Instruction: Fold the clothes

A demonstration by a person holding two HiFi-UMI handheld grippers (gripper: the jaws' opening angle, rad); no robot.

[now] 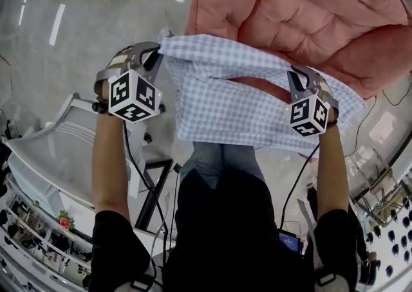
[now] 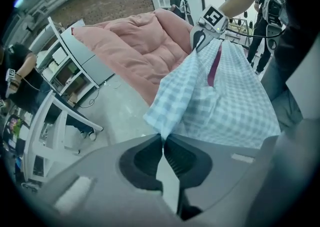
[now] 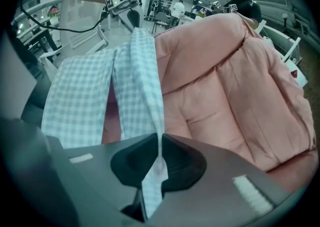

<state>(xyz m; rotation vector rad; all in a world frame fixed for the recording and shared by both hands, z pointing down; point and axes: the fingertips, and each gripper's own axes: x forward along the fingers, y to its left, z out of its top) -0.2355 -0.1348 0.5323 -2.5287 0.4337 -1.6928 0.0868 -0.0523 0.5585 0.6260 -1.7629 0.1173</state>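
Above the near edge of the pink quilt (image 1: 309, 14), the checked shirt (image 1: 232, 104) hangs stretched in the air, probably to square it for folding; left hand-held gripper (image 2: 163, 138) and right hand-held gripper (image 3: 160, 141) each clamp its upper edge.

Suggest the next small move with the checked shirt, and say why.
Probably draw the left tool and right tool apart to pull the checked shirt taut before laying it on the pink quilt. Each tool is shut on an edge of it, and the cloth sags, creased, in the air between them.
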